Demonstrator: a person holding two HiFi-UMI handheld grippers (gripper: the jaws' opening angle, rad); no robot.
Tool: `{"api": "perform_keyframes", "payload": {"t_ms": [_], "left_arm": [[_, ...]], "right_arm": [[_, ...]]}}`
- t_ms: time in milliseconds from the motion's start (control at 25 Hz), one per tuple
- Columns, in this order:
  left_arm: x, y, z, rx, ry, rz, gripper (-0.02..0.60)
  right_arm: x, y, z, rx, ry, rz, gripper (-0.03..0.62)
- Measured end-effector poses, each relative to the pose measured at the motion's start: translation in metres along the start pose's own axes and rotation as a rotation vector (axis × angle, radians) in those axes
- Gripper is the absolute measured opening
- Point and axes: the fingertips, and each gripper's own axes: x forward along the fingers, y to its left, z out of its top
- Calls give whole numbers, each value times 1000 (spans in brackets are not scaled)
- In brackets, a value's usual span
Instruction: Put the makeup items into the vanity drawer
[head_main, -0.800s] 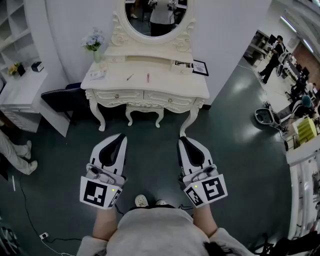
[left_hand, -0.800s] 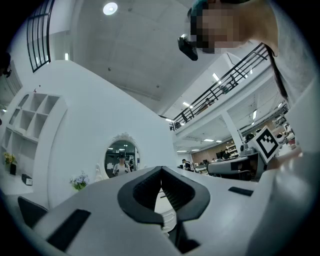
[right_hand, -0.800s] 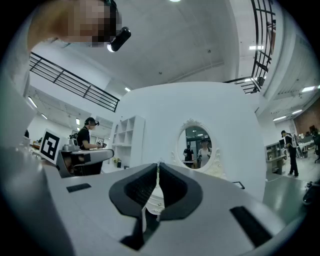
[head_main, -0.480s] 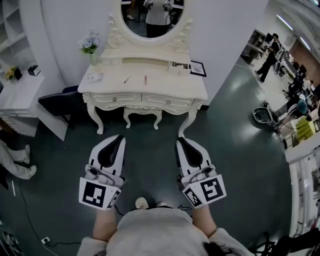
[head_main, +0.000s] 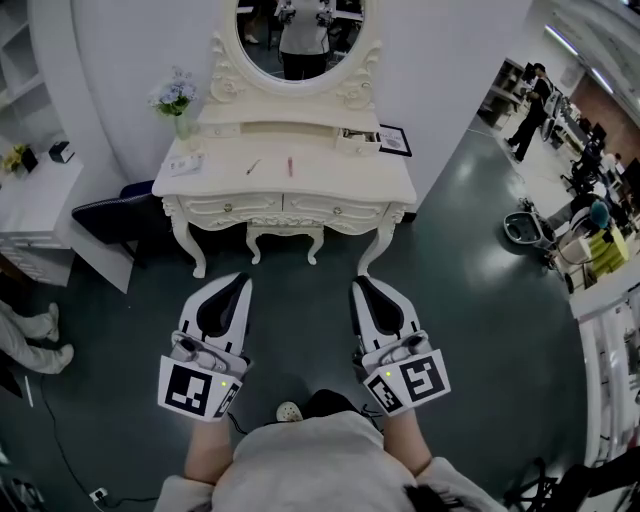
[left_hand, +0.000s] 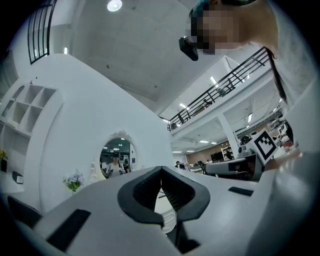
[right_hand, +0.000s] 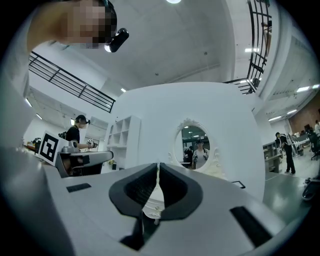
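A cream vanity (head_main: 390, 185) with an oval mirror (head_main: 298, 35) stands ahead against the white wall, both drawers (head_main: 228, 208) shut. On its top lie a pink stick (head_main: 290, 165), a dark pencil (head_main: 253, 167), a flat packet (head_main: 185, 163) and a small box (head_main: 358, 140). My left gripper (head_main: 243, 281) and right gripper (head_main: 358, 283) hover side by side over the dark floor, well short of the vanity. Both are shut with nothing in them. The left gripper (left_hand: 161, 169) and the right gripper (right_hand: 158, 165) each point toward the mirror.
A vase of flowers (head_main: 177, 100) and a framed card (head_main: 394, 140) also sit on the vanity. A small stool (head_main: 285, 236) is tucked under it. A dark seat (head_main: 110, 215) and white shelves (head_main: 30, 190) stand at left. People and equipment (head_main: 528, 228) are at right.
The person has stepped a little toward the vanity, which now looks slightly nearer and lower in view. Both grippers keep the same shut pose in front of the body.
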Motion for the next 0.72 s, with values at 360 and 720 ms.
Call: {"api": "perform_keyframes", "payload": {"t_ms": [360, 720], "left_arm": [[22, 23, -22, -15, 14, -3, 15], [86, 64, -34, 15, 23, 17, 15]], "right_arm": [[32, -12, -16, 10, 11, 2, 28], [107, -53, -16, 22, -5, 45, 28]]}}
